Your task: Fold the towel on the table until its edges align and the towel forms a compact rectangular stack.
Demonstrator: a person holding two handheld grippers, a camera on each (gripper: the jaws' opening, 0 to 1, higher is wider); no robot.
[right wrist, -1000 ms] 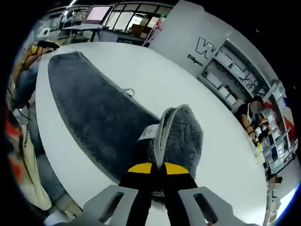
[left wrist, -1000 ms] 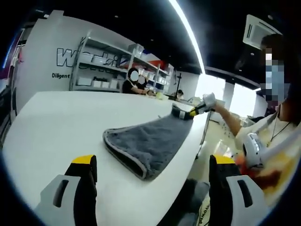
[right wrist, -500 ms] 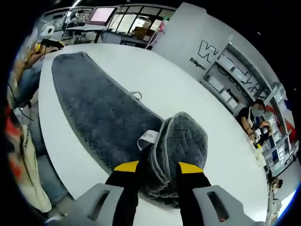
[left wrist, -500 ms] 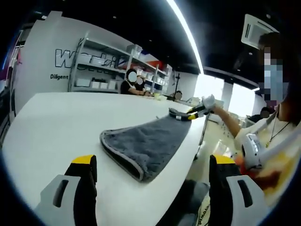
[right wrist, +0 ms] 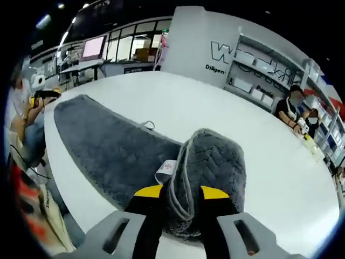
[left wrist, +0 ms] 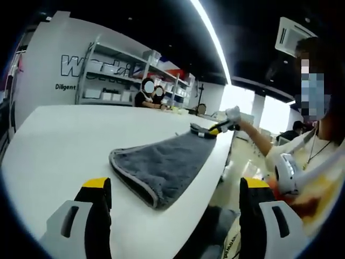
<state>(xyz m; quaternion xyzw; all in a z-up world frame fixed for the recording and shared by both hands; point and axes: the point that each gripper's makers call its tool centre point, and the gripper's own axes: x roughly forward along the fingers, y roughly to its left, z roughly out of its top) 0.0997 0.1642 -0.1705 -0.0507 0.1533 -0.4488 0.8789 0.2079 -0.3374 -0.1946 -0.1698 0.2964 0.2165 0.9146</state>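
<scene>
White and wide, the table carries a grey towel that lies along its near edge, with shelving and a lettered wall behind and a bright ceiling light strip overhead. Seen from the left gripper view, the towel stretches from a rounded, hemmed end close to the camera away to the table's far corner, where the right gripper sits at the towel's other end, held by a person's hand on an outstretched arm that reaches in from the table's edge. The left gripper hovers above the near edge of the table, short of the towel and touching nothing; its two yellow-tipped jaws stand wide apart, one over the white top and the other past the edge. In the right gripper view, the right gripper points along the towel, whose corner is folded up into a bunched hump between the jaws. These jaws are parted somewhat, with the raised fold of cloth standing in the gap between their yellow tips; whether they press on it cannot be told. A small white label sticks out beside the fold, and a thin loop shows at the towel's inner edge. The rest of the towel lies flat toward the table's far end, where the left gripper is small and distant.
</scene>
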